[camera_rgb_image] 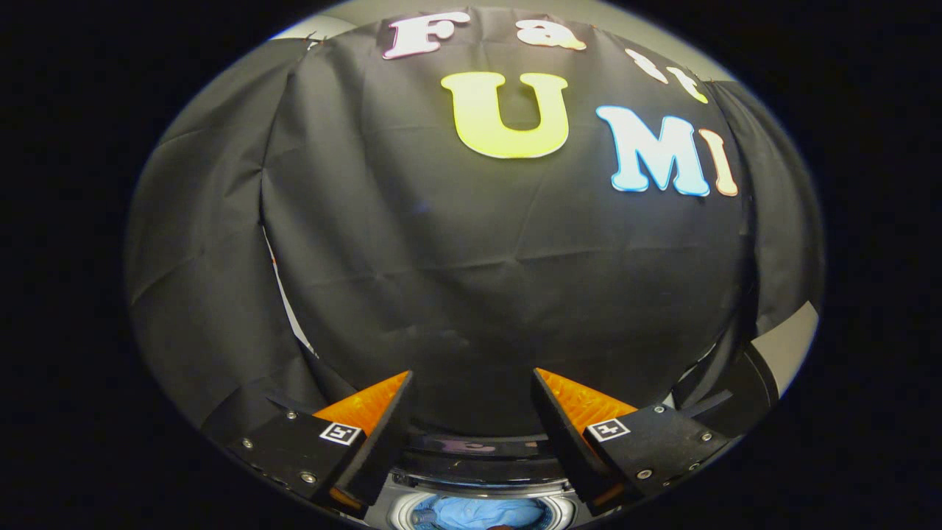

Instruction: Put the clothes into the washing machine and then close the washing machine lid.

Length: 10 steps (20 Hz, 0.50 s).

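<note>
Clothes point(478, 513) of light blue cloth lie inside the drum of the washing machine point(482, 471), which sits low down, under the gripper and between its two fingers. The cloth is crumpled and it fills the middle of the round drum opening. Around the cloth, the pale, shiny rim of the drum point(401, 515) shows on both sides. Above the drum, a dark curved edge of the machine runs across from one finger to the other; I cannot tell if this edge is the lid or the top panel, because only a thin band of it shows.

The gripper point(472, 390) has its fingers spread wide apart, and nothing is between them. The tips do not touch the cloth or the machine; they point over the machine, toward the booth wall point(478, 280). Each finger carries a small square marker point(341, 433) with a black and white pattern on its upper side, close to the base.

The wall is black cloth with folds and creases, and it hangs just behind the machine. At the left side, a narrow light gap point(283, 294) shows between two pieces of this cloth.
</note>
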Motion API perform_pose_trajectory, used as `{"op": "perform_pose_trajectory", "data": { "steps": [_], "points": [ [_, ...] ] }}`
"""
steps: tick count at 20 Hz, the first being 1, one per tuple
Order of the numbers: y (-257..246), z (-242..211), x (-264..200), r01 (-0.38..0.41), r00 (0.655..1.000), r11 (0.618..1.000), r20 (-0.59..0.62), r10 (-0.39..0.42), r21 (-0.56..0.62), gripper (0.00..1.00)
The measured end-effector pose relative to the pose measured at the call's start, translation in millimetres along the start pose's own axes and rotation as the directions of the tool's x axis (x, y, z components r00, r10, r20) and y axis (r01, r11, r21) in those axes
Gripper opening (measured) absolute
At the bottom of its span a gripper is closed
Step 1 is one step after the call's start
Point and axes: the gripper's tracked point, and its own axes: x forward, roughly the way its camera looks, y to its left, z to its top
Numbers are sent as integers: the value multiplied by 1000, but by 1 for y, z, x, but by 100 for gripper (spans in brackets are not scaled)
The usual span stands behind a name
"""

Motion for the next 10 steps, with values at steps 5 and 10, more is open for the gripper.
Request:
{"op": "perform_pose_trajectory", "data": {
  "steps": [5, 10],
  "points": [
    [-1, -1, -1, 17, 1000, 1000, -12, -17, -4, 96],
    [3, -5, -17, 9, 1000, 1000, 18, -9, -9, 97]
  ]
}}
